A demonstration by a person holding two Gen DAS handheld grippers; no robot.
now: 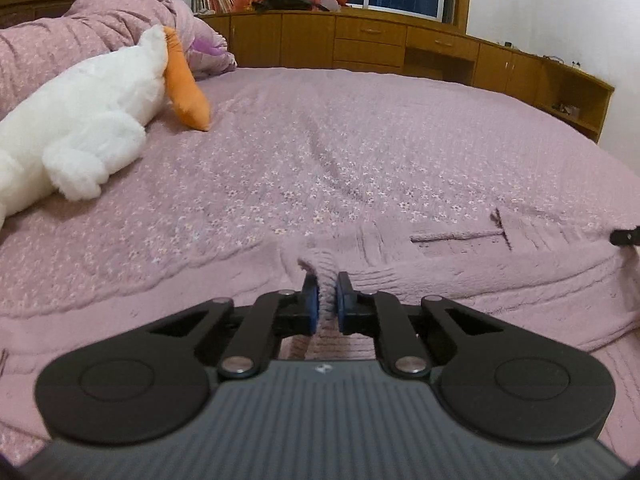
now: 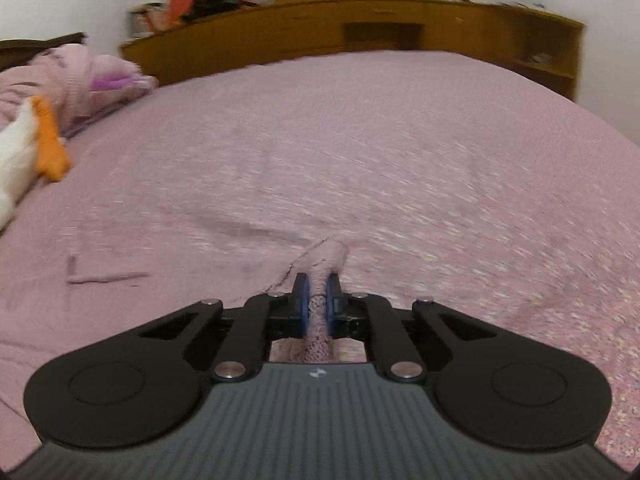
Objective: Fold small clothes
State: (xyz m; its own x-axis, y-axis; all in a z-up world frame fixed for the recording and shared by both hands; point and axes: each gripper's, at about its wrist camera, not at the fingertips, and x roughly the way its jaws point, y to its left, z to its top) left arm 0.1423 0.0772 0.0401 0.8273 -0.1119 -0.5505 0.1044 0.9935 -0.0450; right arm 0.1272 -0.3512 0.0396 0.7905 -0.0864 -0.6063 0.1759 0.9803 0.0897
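Observation:
A small pale pink knitted garment (image 1: pixel 460 276) lies flat on the pink flowered bedspread (image 1: pixel 320 152), close to the near edge. My left gripper (image 1: pixel 327 280) is shut on a bunched edge of the knit, which bulges up between the blue pads. In the right wrist view my right gripper (image 2: pixel 316 284) is shut on another pinched fold of the same pink garment (image 2: pixel 326 258). The tip of the right gripper (image 1: pixel 626 236) shows at the far right of the left wrist view, beside the garment's other end.
A white plush toy (image 1: pixel 80 120) with an orange part lies at the left of the bed. A rumpled pink quilt (image 1: pixel 80 20) is heaped behind it. Wooden cabinets (image 1: pixel 360 40) run along the far side under a window.

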